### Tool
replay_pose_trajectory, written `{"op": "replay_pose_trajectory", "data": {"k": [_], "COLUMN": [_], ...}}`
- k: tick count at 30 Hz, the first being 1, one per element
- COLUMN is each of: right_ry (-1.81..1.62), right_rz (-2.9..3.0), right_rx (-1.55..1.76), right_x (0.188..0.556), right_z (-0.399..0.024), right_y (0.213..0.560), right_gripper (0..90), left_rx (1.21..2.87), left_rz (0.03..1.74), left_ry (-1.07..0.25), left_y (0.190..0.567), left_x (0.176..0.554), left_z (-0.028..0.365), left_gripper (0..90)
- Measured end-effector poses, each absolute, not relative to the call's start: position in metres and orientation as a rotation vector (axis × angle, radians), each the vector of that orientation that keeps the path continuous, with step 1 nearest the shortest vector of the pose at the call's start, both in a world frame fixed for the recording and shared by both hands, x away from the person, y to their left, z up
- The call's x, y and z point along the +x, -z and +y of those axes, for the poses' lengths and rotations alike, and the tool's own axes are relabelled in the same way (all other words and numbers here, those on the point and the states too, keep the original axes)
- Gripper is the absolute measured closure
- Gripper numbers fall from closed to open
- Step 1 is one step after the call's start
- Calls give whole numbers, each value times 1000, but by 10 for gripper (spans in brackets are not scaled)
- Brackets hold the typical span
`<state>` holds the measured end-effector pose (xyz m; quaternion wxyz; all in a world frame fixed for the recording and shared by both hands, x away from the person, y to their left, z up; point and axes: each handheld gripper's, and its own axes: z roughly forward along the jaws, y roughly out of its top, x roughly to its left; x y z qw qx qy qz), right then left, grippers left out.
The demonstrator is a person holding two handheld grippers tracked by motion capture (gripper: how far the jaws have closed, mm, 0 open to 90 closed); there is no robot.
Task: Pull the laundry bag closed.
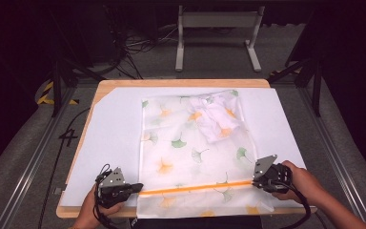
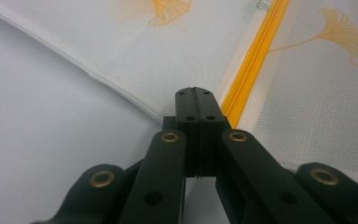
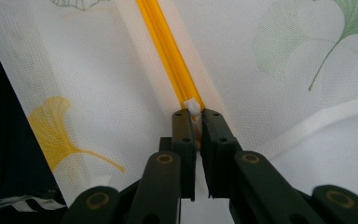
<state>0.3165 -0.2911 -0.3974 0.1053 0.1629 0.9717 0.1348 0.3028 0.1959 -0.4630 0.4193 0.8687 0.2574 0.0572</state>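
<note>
A translucent white mesh laundry bag printed with orange and green ginkgo leaves point(image 1: 195, 152) lies flat on a white sheet point(image 1: 109, 138) covering the light wooden table point(image 1: 181, 82). A bunched white garment with the same leaf colours showing through point(image 1: 217, 117) sits inside the bag, in its far right part. The bag's near edge hangs slightly past the table's front edge.

An orange zipper point(image 1: 195, 188) runs straight across the bag near its front end, stretched between the two grippers.

The left gripper point(image 1: 136, 188) rests at the bag's left edge, at the left end of the zipper. In the left gripper view its jaws stand pressed together with no gap; the bag's hemmed edge point(image 2: 121, 88) and the zipper's end point(image 2: 256, 56) meet right at the jaw tips. Whether fabric is pinched between them cannot be told.

The right gripper point(image 1: 253, 182) sits at the zipper's right end, near the bag's right edge. In the right gripper view its jaws stand narrow, clamped on the small white zipper pull tab point(image 3: 192, 106), which protrudes just above the jaw tips. The zipper teeth point(image 3: 168, 51) run away from the jaws, closed along the visible length.

Each gripper is held by a hand: the left hand point(image 1: 93, 210) and the right hand point(image 1: 305, 183) enter from the bottom edge.
</note>
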Motion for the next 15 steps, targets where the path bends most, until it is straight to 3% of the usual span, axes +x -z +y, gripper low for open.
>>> {"op": "replay_pose_trajectory", "data": {"k": [15], "right_ry": [-354], "right_rz": [2842], "right_rx": [519], "right_x": [315], "right_z": [-307], "right_y": [400], "right_gripper": [842], "left_rx": [2172], "left_rz": [653], "left_ry": [-131], "left_y": [463], "left_x": [303], "left_z": [196], "left_gripper": [900]}}
